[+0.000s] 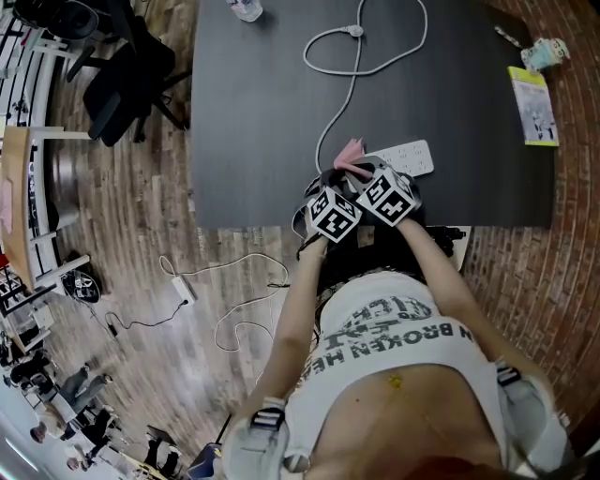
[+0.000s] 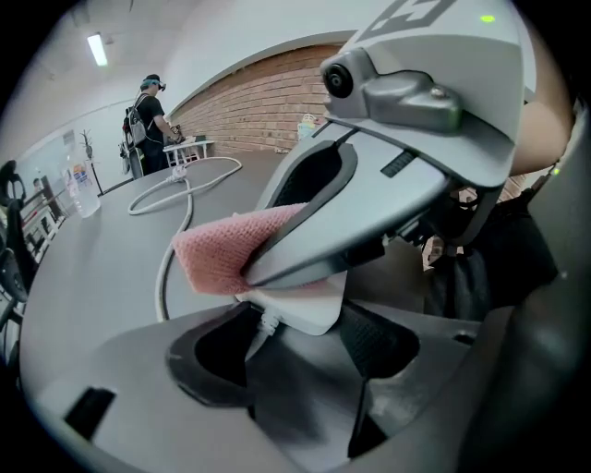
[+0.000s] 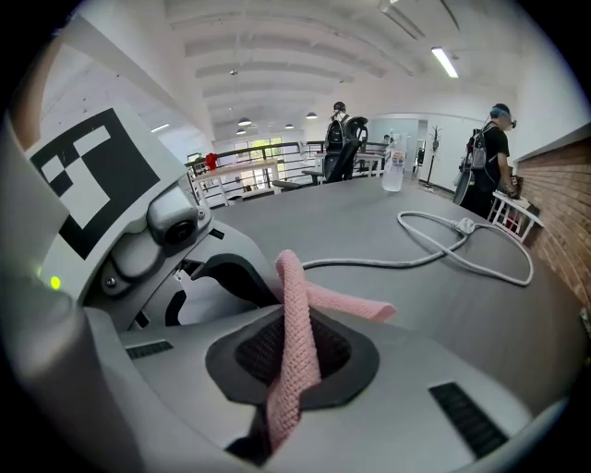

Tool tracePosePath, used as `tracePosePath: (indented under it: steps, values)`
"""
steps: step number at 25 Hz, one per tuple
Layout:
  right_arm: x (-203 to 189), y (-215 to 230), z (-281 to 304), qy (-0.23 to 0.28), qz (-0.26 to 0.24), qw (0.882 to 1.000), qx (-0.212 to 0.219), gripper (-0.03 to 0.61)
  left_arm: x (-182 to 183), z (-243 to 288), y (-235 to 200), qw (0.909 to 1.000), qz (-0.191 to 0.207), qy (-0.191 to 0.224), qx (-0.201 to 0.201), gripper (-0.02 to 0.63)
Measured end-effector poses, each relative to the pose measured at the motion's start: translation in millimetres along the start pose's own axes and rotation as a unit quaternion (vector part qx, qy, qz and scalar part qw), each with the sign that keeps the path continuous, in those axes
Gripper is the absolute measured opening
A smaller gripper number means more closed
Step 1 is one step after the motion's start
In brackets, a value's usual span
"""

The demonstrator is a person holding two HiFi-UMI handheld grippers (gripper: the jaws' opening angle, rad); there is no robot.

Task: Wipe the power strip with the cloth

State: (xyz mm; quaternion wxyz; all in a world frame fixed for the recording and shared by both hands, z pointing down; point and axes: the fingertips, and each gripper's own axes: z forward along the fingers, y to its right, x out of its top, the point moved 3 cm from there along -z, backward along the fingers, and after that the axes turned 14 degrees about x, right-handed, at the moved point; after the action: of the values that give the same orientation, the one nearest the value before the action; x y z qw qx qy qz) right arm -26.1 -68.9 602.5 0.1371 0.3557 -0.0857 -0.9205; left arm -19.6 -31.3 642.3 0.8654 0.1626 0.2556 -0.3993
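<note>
White plastic power strip (image 1: pixel 410 157) lies flat on the dark grey table (image 1: pixel 253 112), close to the near edge at about 6 o'clock of the tabletop, long side running roughly 9 to 3 o'clock. Its white cord (image 1: pixel 352 84) leaves the 9 o'clock end and runs up toward 12 o'clock, where it forms a loop with the plug at the top. Left gripper (image 1: pixel 328 187) sits at that cord end. In the left gripper view the jaws stand apart by the width of the strip, with the strip's rounded end between the dark pads and touching them on both sides. Right gripper (image 1: pixel 367 173) is just beside it at 3 o'clock, the two marker cubes nearly touching. Its jaws are closed on a pink knitted cloth (image 3: pixel 297 342); a narrow band of the cloth rises out from between the pads and folds over toward 2 o'clock. From the left gripper view, the loose pink end lies on top of the strip, pinned under the grey finger of the right gripper. Clear plastic bottle (image 1: pixel 246 9) stands at the far edge, 12 o'clock. Yellow booklet (image 1: pixel 532 105) lies at the 2 o'clock corner. Black office chair (image 1: pixel 127 70) stands off the table at 10 o'clock on the wooden floor.
</note>
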Motion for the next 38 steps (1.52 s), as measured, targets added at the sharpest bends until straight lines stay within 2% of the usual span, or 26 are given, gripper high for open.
tracePosePath:
  steps: [38]
  values:
    - [-39.2, 34.5, -44.8, 0.012, 0.065, 0.995, -0.076, 0.017, -1.7, 1.2, -0.2, 1.0000, 0.005, -0.005, 0.003, 0.284]
